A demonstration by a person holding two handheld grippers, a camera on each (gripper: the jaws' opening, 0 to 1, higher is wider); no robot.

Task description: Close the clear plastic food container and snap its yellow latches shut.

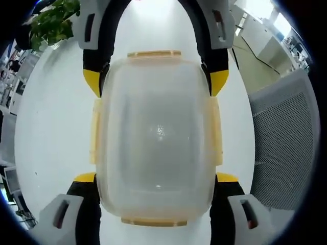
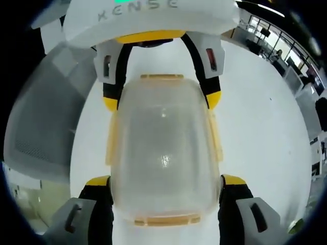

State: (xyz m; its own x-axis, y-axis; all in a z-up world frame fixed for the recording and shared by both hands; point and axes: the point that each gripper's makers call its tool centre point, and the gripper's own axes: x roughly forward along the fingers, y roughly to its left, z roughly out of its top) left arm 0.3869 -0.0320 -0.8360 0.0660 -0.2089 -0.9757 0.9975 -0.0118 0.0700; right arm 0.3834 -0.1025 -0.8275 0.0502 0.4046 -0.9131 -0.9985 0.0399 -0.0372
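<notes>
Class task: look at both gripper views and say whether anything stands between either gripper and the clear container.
Nothing visible does. The clear container lies directly between the jaws of the left gripper and the right gripper, one at each end, on the bare white table.

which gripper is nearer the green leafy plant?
Right. The right gripper sits at the clear plastic container's end toward the green leafy plant; the left gripper is at the opposite end.

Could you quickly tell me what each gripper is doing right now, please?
Left gripper: open, jaws either side of the clear container; contact cannot be told.
Right gripper: open, straddling the container's opposite end.
</notes>
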